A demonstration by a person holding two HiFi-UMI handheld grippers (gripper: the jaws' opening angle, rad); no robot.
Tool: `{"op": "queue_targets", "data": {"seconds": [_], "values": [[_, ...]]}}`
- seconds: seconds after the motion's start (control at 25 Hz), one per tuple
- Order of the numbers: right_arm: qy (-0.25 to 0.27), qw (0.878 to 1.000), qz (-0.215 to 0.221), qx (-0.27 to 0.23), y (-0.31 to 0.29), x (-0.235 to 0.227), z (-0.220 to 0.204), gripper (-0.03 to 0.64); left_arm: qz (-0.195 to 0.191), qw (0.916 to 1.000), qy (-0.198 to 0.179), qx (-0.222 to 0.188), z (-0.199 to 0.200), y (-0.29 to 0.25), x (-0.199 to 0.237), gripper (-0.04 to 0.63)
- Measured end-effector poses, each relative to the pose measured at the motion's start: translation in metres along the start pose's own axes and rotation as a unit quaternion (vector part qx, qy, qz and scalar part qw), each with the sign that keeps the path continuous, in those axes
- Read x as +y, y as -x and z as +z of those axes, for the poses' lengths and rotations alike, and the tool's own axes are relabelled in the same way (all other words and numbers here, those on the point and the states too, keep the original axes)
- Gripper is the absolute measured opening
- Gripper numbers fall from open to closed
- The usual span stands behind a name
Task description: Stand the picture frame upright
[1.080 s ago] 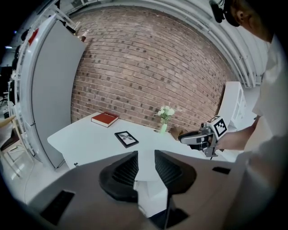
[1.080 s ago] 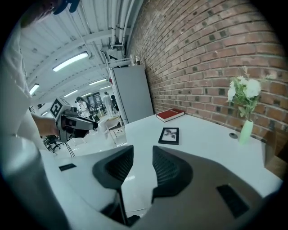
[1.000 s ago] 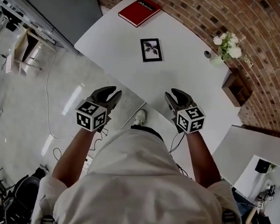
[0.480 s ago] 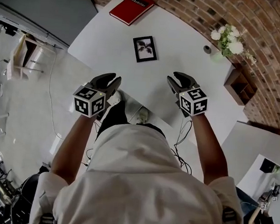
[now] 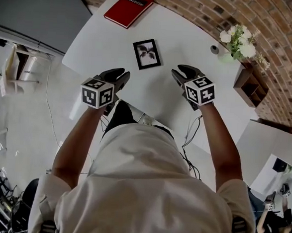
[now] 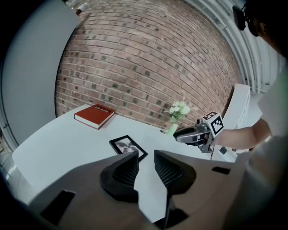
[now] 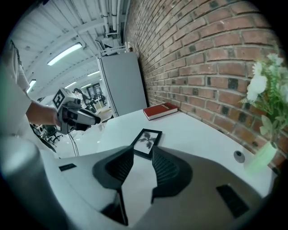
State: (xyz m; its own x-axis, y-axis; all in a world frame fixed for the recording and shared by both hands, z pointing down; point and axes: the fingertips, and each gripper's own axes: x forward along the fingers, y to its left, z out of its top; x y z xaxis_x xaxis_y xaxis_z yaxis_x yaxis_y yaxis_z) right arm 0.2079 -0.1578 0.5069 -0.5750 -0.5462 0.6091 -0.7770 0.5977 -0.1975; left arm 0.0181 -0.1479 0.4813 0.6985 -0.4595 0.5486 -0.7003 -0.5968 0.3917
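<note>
Ceiling lights (image 7: pixel 65 53): right gripper view only.

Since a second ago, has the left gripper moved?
Yes: the left gripper came forward to the table edge, nearer the picture frame.

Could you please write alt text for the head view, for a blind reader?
A black picture frame lies flat on a white table, with the person's left gripper and right gripper open and empty, short of it. A red book and a vase of white flowers sit farther back, near a brick wall.
</note>
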Motion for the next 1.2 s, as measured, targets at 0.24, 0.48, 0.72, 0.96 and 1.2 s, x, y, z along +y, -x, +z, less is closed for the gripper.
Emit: {"op": "queue_targets", "data": {"seconds": [0.24,0.48,0.72,0.96,1.2], "values": [[-0.016,0.999,0.003,0.037,-0.047,-0.02,0.003,0.135,-0.035,0.9988,0.022,0.025,0.0,-0.035,0.033,0.107],[-0.031,0.997,0.021,0.071,-0.092,-0.035,0.002,0.133,-0.052,0.9964,0.044,0.05,-0.005,-0.068,0.059,0.109],[-0.063,0.992,0.046,0.104,-0.131,-0.045,-0.002,0.133,-0.061,0.9923,0.083,0.07,-0.014,-0.097,0.08,0.109],[-0.067,0.988,0.056,0.128,-0.163,-0.057,-0.002,0.132,-0.064,0.9894,0.102,0.08,-0.016,-0.121,0.095,0.112],[-0.068,0.983,0.077,0.151,-0.181,-0.06,-0.004,0.13,-0.067,0.9853,0.128,0.092,-0.023,-0.139,0.105,0.114]]}}
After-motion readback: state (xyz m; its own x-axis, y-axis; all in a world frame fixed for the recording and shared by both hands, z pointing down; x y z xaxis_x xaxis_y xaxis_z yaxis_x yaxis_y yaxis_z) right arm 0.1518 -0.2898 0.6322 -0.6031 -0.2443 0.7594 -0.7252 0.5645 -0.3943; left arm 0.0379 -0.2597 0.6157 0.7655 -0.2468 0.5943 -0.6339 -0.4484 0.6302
